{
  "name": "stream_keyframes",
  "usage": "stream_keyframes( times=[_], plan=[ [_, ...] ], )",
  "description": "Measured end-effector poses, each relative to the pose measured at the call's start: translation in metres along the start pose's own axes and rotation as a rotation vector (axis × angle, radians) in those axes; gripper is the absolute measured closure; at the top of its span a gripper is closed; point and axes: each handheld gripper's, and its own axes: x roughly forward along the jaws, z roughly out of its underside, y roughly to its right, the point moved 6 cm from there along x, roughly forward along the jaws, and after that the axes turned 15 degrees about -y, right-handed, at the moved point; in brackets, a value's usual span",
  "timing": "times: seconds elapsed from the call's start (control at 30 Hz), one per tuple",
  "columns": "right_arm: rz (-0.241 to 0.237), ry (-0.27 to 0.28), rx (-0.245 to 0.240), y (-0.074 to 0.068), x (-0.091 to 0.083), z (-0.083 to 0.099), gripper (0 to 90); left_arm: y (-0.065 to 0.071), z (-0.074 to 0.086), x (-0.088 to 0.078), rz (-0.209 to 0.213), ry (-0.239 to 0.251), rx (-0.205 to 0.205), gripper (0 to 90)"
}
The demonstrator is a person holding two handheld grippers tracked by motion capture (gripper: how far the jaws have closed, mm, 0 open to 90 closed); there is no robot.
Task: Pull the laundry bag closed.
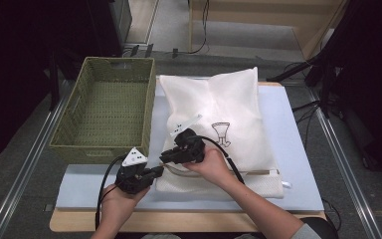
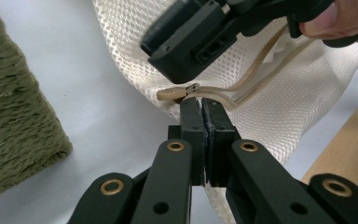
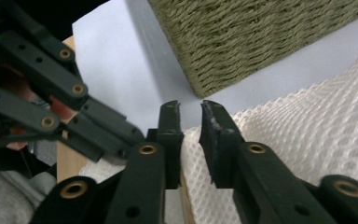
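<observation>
Pale blue matting (image 1: 298, 164) covers the table, and on it lies the white mesh laundry bag (image 1: 229, 114), whose tan zipper pull (image 2: 171, 94) sits just ahead of the left gripper (image 2: 204, 106); those jaws are pressed together on the bag's zipper edge right behind the pull, with the zipper track running away from them to the right. Directly above the pull hangs the right gripper (image 3: 189, 112), its jaws a little apart with nothing between them, so it is the nearer one to take the pull, while the green woven basket (image 1: 104, 109) stands off to the left
</observation>
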Motion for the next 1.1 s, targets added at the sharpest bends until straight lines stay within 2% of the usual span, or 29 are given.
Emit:
stream_keyframes(
  times=[0.07, 0.3, 0.6, 0.83, 0.97, 1.1],
  plan=[
    [-0.004, 0.001, 0.008, 0.000, 0.000, -0.002, 74.3, 0.000, 0.001, 0.000, -0.006, -0.006, 0.005, 89.1],
    [-0.008, -0.017, 0.016, -0.002, 0.006, -0.006, 74.2, 0.003, 0.001, 0.003, -0.025, -0.014, 0.025, 89.1],
    [-0.004, -0.038, 0.022, -0.003, 0.010, -0.006, 72.4, 0.003, 0.002, 0.003, -0.034, -0.020, 0.027, 89.0],
    [-0.030, -0.041, 0.022, -0.006, 0.011, -0.006, 72.1, 0.003, 0.002, 0.004, -0.041, -0.023, 0.033, 89.1],
    [-0.002, -0.062, 0.007, -0.008, 0.014, -0.006, 72.5, 0.004, 0.002, 0.004, -0.038, -0.020, 0.038, 89.0],
    [0.010, -0.097, 0.017, -0.006, 0.017, -0.003, 74.6, 0.003, 0.002, 0.004, -0.043, -0.024, 0.039, 89.0]
  ],
)
